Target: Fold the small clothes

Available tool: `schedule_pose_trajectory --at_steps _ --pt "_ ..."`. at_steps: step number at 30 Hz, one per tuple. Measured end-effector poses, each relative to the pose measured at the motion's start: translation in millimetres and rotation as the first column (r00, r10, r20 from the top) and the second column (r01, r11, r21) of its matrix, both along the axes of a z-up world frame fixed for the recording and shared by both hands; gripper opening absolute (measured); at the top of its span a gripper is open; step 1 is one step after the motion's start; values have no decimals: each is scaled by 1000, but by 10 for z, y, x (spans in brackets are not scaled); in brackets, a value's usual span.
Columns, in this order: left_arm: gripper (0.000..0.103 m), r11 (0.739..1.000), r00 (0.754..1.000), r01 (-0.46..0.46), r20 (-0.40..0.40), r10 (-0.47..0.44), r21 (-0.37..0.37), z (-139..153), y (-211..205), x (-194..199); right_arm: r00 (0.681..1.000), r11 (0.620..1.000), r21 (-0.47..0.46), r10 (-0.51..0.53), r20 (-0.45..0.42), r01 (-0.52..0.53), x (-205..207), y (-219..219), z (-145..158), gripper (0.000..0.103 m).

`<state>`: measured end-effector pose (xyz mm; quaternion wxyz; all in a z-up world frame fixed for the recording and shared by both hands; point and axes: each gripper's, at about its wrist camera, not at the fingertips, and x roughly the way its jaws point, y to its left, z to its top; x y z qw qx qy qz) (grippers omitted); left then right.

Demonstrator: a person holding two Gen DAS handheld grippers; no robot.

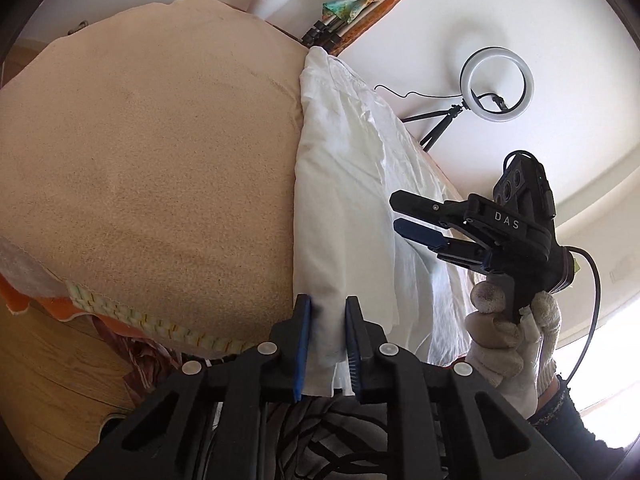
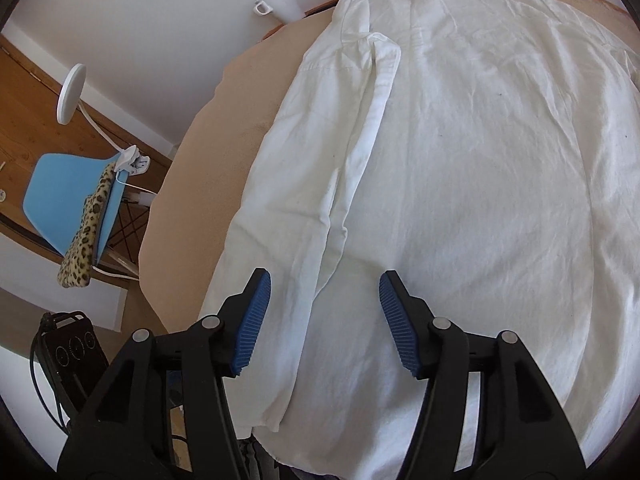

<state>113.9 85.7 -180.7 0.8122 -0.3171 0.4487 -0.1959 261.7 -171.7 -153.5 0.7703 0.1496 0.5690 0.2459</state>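
A white shirt [image 2: 460, 160] lies spread on a beige cloth-covered table [image 2: 240, 92], its left side and sleeve [image 2: 360, 132] folded inward. In the left wrist view the shirt [image 1: 340, 184] runs along the table's right side. My left gripper [image 1: 329, 344] is shut on the shirt's folded near edge, with white fabric between the blue pads. My right gripper [image 2: 325, 320] is open and empty, hovering just above the shirt's near hem beside the folded sleeve. It also shows in the left wrist view [image 1: 396, 212], held by a gloved hand [image 1: 508, 340] over the shirt.
A white mug [image 2: 280, 0] and tripod legs [image 1: 332, 32] stand at the table's far edge. A ring light on a tripod [image 1: 496, 84] stands behind. A blue chair with leopard-print cloth [image 2: 76, 204] and a white lamp [image 2: 72, 92] are to the left. The beige cloth [image 1: 152, 152] spreads left.
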Motion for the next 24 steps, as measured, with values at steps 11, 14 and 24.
schedule_pose_trajectory --at_steps 11,14,24 --pt "9 998 998 -40 -41 42 54 -117 40 -76 998 997 -58 50 -27 -51 -32 119 -17 7" --pt "18 994 999 -36 -11 38 107 -26 25 -136 998 997 -39 64 2 -64 -99 87 25 7" --pt "56 945 974 -60 225 -15 322 644 -194 -320 974 995 -95 -8 227 30 -429 -416 471 56"
